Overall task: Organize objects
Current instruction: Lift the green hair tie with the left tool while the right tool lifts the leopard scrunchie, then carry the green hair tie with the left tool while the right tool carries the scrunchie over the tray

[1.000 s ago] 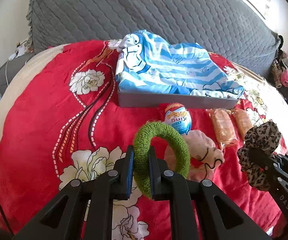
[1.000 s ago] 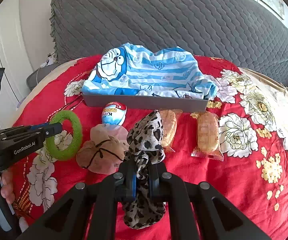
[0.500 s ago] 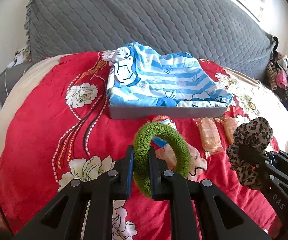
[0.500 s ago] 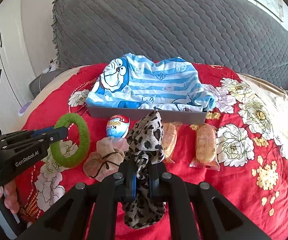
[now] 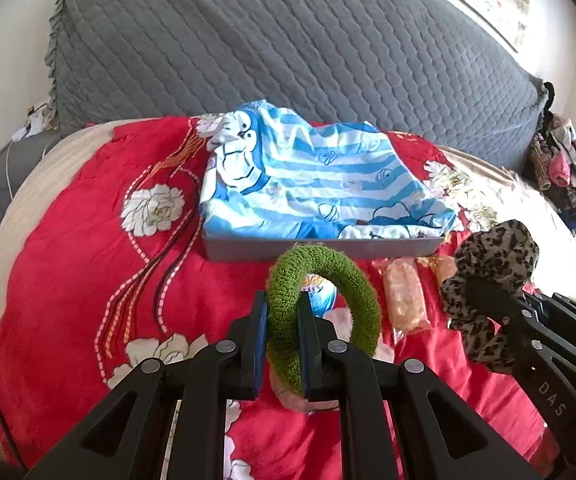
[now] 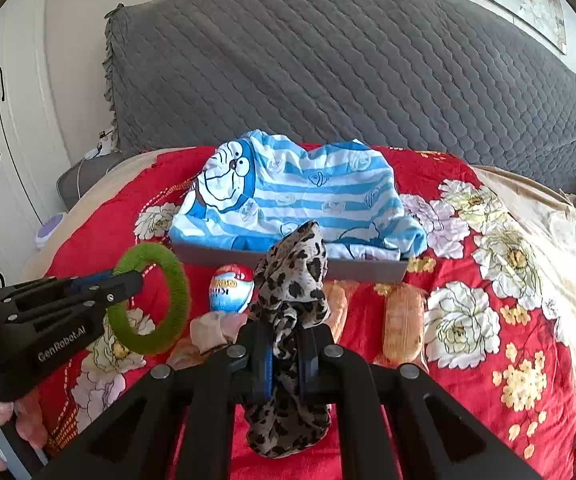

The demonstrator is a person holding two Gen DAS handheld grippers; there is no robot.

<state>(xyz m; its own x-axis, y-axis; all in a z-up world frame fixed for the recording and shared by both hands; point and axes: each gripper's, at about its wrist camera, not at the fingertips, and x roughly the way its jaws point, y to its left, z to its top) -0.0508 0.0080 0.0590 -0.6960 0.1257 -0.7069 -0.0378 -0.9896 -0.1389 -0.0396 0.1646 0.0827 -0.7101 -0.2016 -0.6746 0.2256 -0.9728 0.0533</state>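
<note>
My left gripper (image 5: 282,312) is shut on a green fuzzy hair ring (image 5: 352,296) and holds it above the red bedspread; both show in the right wrist view, the gripper (image 6: 132,280) and the ring (image 6: 176,300). My right gripper (image 6: 286,336) is shut on a leopard-print scrunchie (image 6: 292,280), which also shows at the right of the left wrist view (image 5: 492,264). Ahead stands a grey tray (image 6: 288,262) lined with blue striped cartoon cloth (image 6: 296,200). On the bedspread before it lie a chocolate egg (image 6: 232,288), a pink scrunchie (image 6: 204,336) and two wrapped snacks (image 6: 404,320).
A grey quilted headboard (image 6: 328,80) rises behind the tray. The red flowered bedspread (image 5: 88,280) covers the bed. White cupboard doors (image 6: 8,120) stand at the left. A pile of clothes (image 5: 560,168) lies at the far right.
Both grippers have risen and drawn back from the tray with their scrunchies held. The items on the bedspread have not moved.
</note>
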